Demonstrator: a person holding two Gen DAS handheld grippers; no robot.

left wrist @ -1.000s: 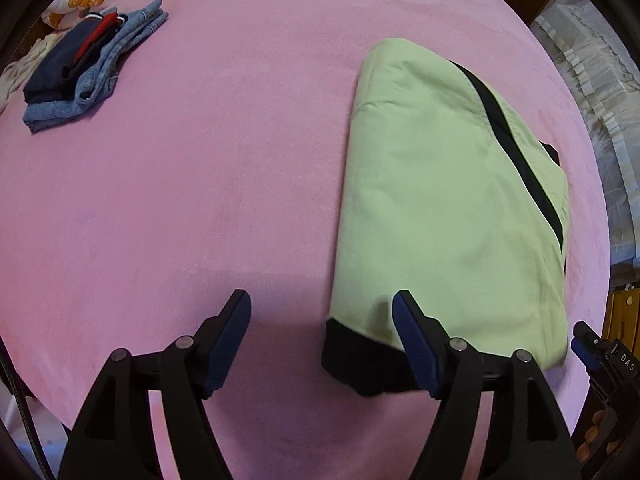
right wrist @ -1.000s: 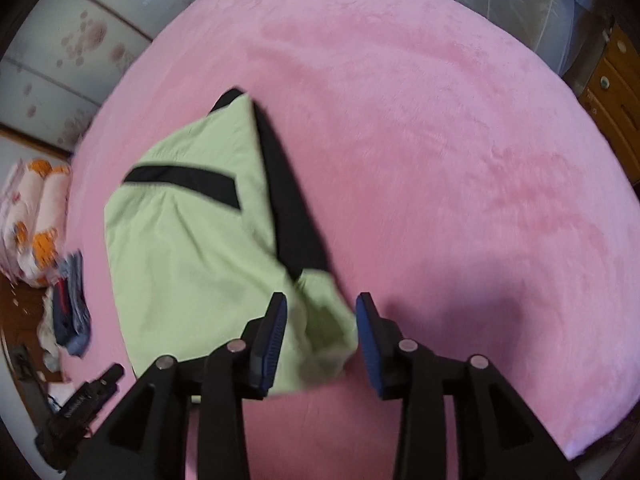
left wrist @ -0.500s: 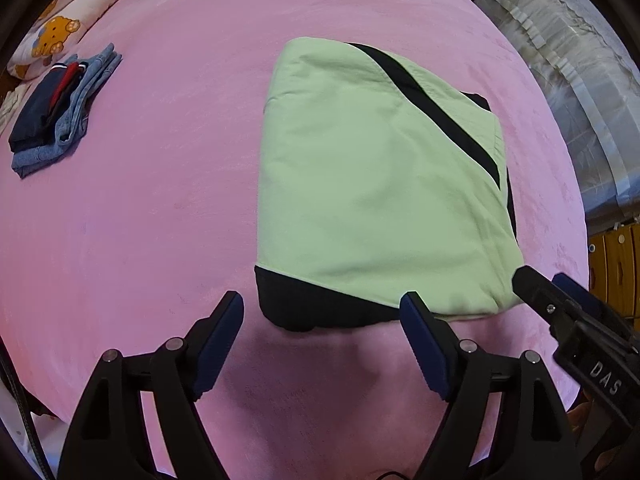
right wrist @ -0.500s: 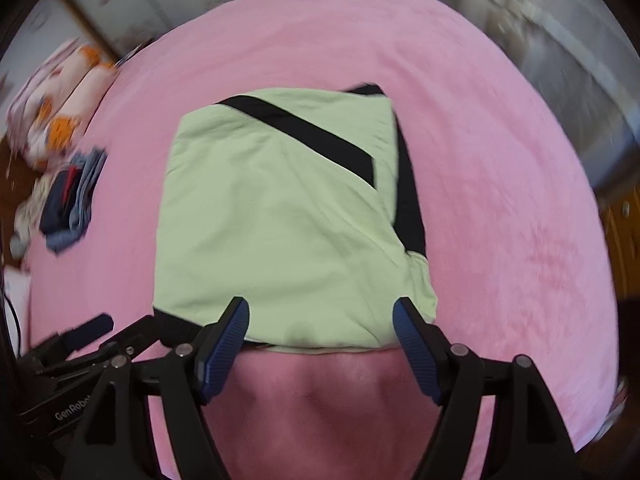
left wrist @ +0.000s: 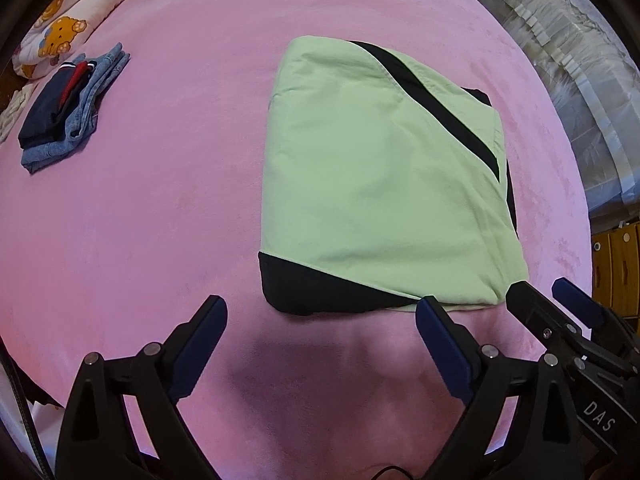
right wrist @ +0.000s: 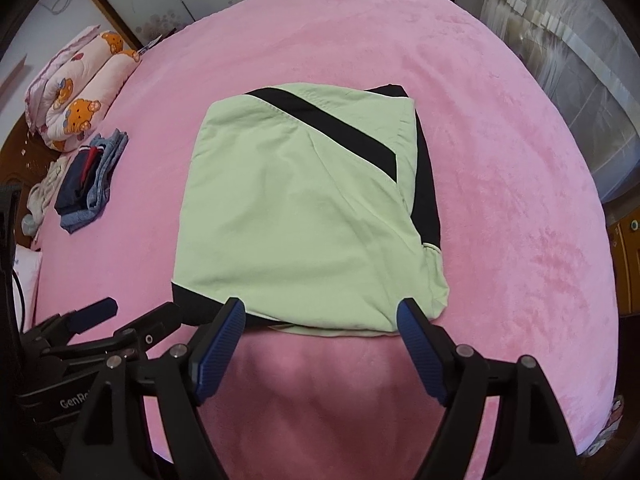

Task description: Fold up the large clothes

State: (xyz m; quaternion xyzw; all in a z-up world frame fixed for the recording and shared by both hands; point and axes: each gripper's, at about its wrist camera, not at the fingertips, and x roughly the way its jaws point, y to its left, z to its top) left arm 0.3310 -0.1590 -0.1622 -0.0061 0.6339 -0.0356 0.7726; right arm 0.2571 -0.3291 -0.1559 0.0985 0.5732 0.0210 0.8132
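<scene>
A folded light-green garment with black stripes lies flat on the pink bed cover. Its black hem faces me. My left gripper hovers just off the garment's near left corner, jaws opening wide, nothing between them. My right gripper hangs above the near edge at the right, jaws opening too, and the pads touch no cloth. Each gripper shows in the other's view: the right gripper at the lower right, the left gripper at the lower left.
A small stack of folded dark and denim clothes sits at the far left of the bed. A rolled bear-print quilt lies behind it. Curtains and wooden drawers stand off the right side.
The right gripper let go of the garment's near corner and opened wide. Both grippers drew back and rose, so the whole folded garment is now in view. The left jaws spread wider.
</scene>
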